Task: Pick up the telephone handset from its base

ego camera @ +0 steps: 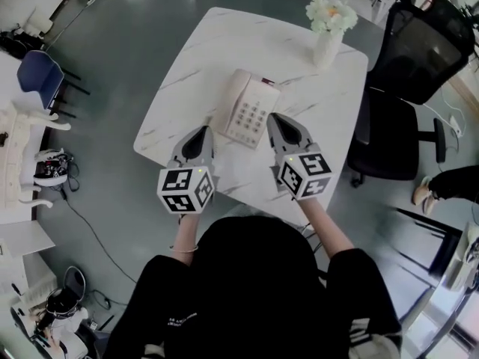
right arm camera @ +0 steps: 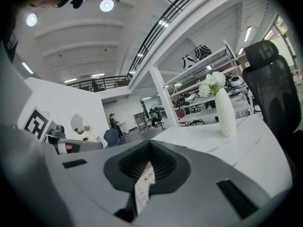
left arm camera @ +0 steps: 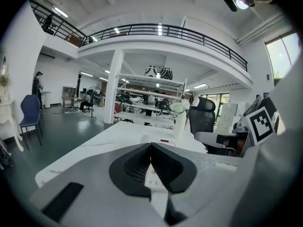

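- Head view: the cream telephone sits mid-way across the white marble table, with a vase of flowers at the far corner.
  - The handset rests in its cradle along the phone's left side. Its long axis runs from the near edge towards the far edge, roughly in line with the way both tools point.
  - The left gripper has its tip just beside the phone's near-left corner. The right gripper flanks the keypad side.
  - Both pairs of jaws taper to a closed point and hold nothing.
  - By my reading the left one is nearer the handset. It would have to spread its jaws across the handset's narrow width before any lift.
- Left gripper view: the jaws meet at the tip with nothing between them.
  - The telephone lies just ahead, slightly right of the tip, with the vase and a black office chair beyond it.
- Right gripper view: the jaws are also pressed together and empty.
  - A strip of keypad shows through the gap below them, so the phone lies ahead and to this gripper's left.
  - The vase stands ahead on the right.
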{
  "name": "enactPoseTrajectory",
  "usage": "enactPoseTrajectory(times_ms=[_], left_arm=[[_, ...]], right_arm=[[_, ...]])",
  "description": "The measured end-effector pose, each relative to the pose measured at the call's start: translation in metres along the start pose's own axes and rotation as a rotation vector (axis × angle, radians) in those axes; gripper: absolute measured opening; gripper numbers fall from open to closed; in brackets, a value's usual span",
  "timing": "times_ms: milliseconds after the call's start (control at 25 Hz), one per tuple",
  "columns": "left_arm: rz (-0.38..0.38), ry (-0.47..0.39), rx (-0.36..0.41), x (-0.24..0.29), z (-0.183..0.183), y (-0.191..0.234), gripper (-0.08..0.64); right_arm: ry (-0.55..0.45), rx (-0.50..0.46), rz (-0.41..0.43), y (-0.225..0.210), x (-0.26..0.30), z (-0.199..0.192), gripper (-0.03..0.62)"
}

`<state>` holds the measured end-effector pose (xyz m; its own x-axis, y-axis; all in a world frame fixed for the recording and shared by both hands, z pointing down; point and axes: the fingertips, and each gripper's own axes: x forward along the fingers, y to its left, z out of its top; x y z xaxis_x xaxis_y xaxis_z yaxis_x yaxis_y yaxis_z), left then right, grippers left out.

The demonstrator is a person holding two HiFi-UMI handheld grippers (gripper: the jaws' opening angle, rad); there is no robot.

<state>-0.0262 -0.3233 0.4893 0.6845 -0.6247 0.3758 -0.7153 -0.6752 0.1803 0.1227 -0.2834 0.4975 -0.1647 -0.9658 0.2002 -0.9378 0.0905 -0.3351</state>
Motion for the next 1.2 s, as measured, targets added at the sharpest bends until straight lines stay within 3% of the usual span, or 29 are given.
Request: enactPoseTrajectory(times_ms=[440, 760, 1200], left_arm=[[-0.088, 0.144, 0.02, 0.064, -0.016, -0.002, 0.0], [-0.103, 0.2, 0.055, 0.101, -0.028, 0.008, 0.011], [-0.115, 0.284, 0.09, 0.135, -0.051, 0.015, 0.209]], right_arm=[[0.024, 0.052, -0.102, -0.027, -0.001, -0.018, -0.009], [0.04, 0.061, -0.147, -0.042, 0.018, -0.029, -0.009], [0.053, 0.098, -0.176, -0.049, 0.022, -0.044, -0.009]])
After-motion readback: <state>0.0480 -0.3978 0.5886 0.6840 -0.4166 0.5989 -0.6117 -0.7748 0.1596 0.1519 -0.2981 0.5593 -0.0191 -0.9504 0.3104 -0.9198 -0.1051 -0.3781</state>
